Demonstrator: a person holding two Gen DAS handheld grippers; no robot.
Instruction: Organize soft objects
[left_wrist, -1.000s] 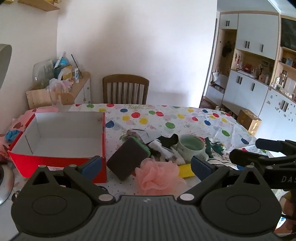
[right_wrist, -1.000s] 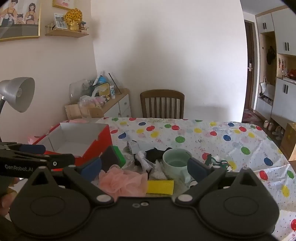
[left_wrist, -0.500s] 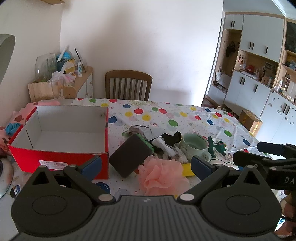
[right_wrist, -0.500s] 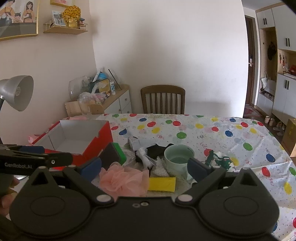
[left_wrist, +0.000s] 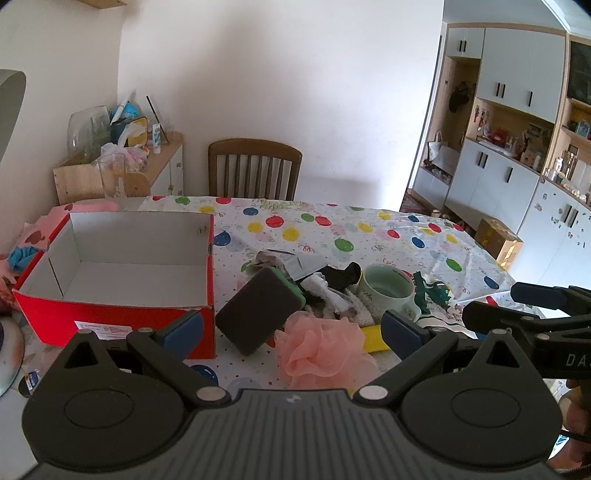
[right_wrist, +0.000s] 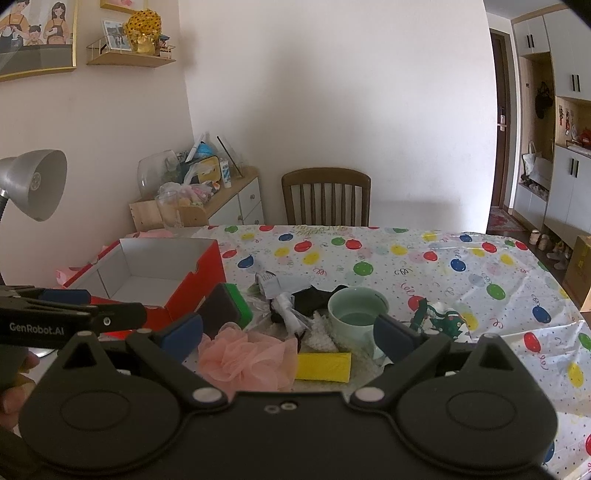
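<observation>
The open red cardboard box (left_wrist: 122, 314) is now seen nearer; both grippers, left (left_wrist: 291, 328) and right (right_wrist: 288, 330), are held agape, empty. The pink mesh pouf (left_wrist: 325, 350), judged light and squashy, is best pinched centrally.

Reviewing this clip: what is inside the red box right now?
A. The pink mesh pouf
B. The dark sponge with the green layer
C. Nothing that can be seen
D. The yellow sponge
C: the red box shows only its bare white inside, while the pink mesh pouf, dark sponge and yellow sponge all lie on the tablecloth beside it.
</observation>
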